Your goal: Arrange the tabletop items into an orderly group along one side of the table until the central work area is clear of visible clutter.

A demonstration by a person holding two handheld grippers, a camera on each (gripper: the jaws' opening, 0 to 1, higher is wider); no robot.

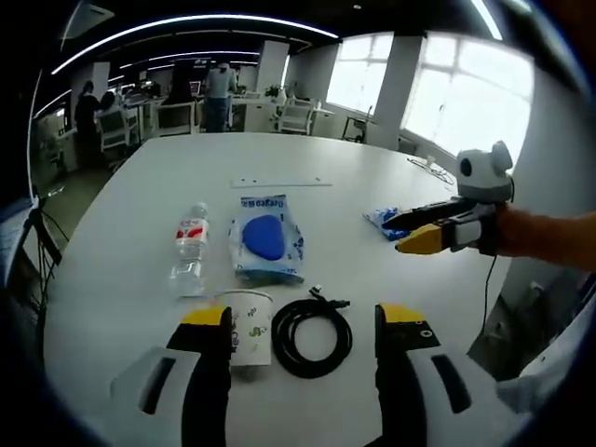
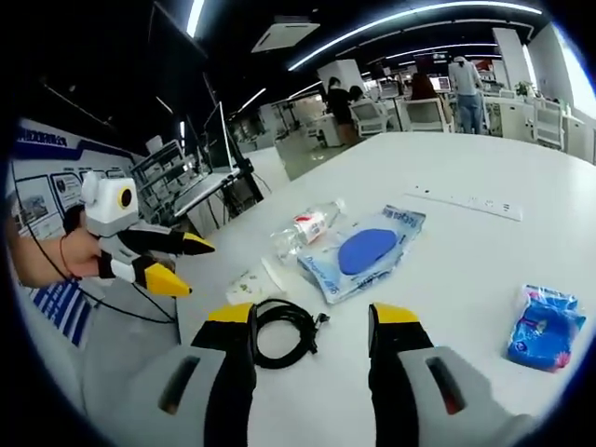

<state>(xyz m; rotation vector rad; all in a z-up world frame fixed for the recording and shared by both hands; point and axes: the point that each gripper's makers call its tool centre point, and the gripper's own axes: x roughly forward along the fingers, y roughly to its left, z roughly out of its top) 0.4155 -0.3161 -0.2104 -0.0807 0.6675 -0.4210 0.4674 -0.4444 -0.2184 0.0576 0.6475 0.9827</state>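
Daylight from the windows (image 1: 438,84) behind the white table (image 1: 140,279) blows out to glare, while ceiling light strips (image 2: 372,28) streak overhead. The table is evenly bright with soft, faint shadows. Fisheye bending curves everything near the table's edges; the far office is dim and soft.

Between my left jaws lie a coiled black cable (image 1: 311,335) and a tipped paper cup (image 1: 249,325), blocking passage, while bare white table (image 1: 121,279) opens beyond them leftward.
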